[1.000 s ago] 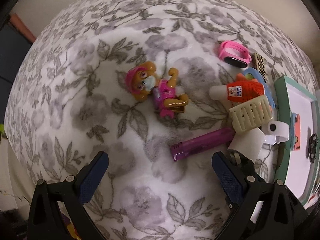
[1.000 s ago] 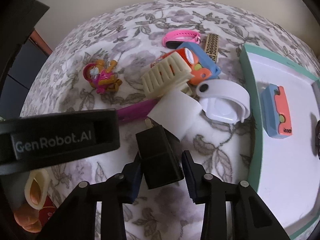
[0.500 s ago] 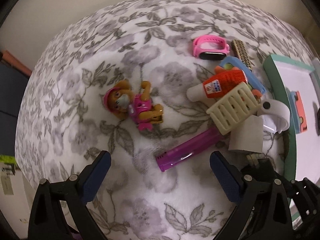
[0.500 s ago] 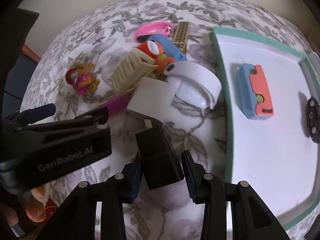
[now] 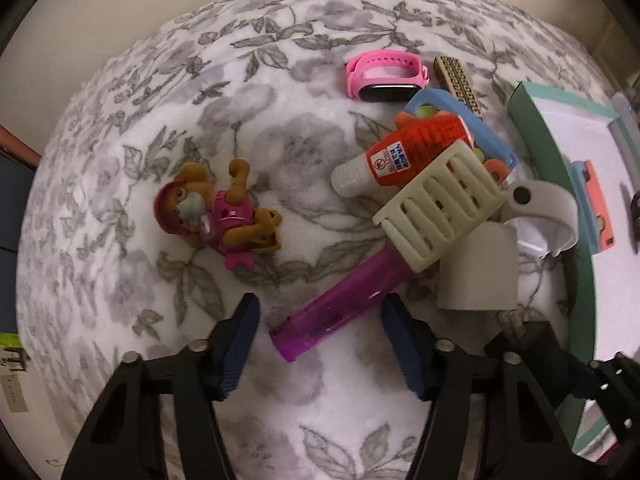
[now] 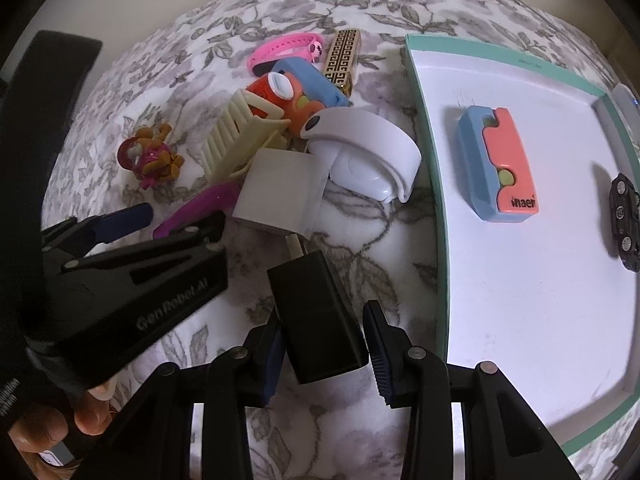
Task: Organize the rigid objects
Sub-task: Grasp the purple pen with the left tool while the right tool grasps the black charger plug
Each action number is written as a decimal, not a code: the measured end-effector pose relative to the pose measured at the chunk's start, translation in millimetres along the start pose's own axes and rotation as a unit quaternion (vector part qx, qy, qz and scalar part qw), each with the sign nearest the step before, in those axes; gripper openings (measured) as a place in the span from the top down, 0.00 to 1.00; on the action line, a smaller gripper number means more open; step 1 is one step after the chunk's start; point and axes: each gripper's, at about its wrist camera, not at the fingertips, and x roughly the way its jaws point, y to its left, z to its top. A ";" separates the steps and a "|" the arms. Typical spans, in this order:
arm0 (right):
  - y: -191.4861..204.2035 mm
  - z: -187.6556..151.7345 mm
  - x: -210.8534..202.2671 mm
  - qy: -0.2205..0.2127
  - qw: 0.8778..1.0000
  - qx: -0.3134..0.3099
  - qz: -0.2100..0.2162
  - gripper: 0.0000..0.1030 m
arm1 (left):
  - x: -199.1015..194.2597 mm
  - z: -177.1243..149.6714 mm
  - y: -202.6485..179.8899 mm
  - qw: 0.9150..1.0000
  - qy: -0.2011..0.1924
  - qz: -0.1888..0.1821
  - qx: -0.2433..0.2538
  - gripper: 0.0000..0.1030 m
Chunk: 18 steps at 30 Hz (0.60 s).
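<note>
Covering surface: floral blanket (image 5: 304, 152); left jaws apart, right jaws clamp black charger (image 6: 320, 316).

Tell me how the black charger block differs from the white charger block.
The black rectangular charger block sits between the right gripper pads, clear of the pile; the white cube-shaped charger block lies on the floral blanket against the pile. The black one looks longer and slimmer; the white one is squarer. Both are plain plug-in chargers, neither inside the green-rimmed tray.

Floral bedspread (image 5: 280, 128) carries a dog figure (image 5: 216, 216), pink watch (image 5: 386, 76); green-rimmed tray (image 6: 434, 184) alongside.
</note>
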 end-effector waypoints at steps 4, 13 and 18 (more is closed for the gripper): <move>1.6 -1.1 1.2 -0.001 1.000 -0.004 -0.004 0.61 | -0.8 -2.0 3.5 1.000 -0.002 -0.015 -0.001 0.55; 6.7 0.4 1.5 -0.002 1.000 -0.007 -0.017 0.63 | -7.5 -2.5 -4.0 1.000 0.014 -0.014 0.016 0.80; 5.0 3.6 -3.4 -0.008 1.000 -0.010 -0.018 0.70 | -9.7 -5.4 17.1 0.999 0.025 -0.004 -0.021 0.80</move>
